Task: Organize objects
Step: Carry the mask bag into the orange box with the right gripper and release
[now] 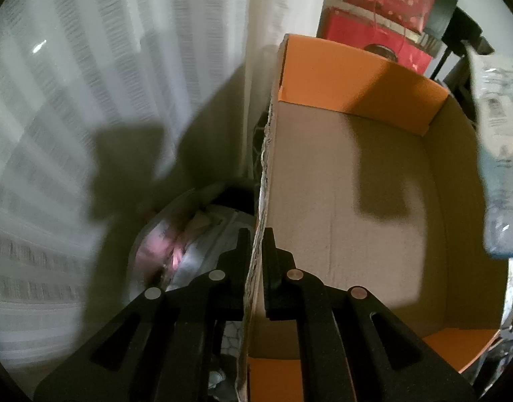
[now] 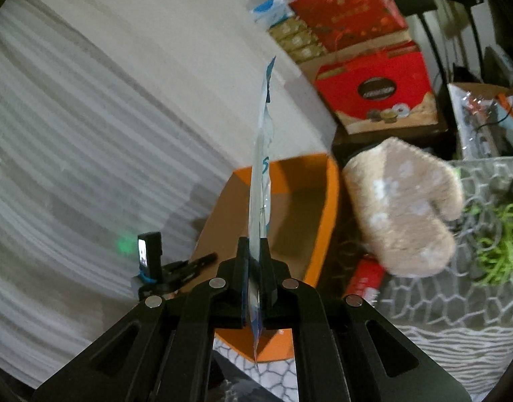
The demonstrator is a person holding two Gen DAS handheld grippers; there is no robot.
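Early stage. Left gripper (image 1: 255, 238), jaws closed on the wall of the empty cardboard box (image 1: 357, 201), steadies it. Right gripper (image 2: 254, 246), jaws clamped on a flat plastic packet (image 2: 261, 174), holds it above the box; mitten (image 2: 404, 207) and other clutter remain outside.

White curtain (image 1: 122, 100) behind; red gift boxes (image 2: 373, 90) stacked

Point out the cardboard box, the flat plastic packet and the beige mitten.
cardboard box (image 1: 373, 207): left wrist view, on its bare inner floor.
flat plastic packet (image 2: 260, 181): right wrist view, on its thin edge above the tool.
beige mitten (image 2: 400, 207): right wrist view, on the palm area.
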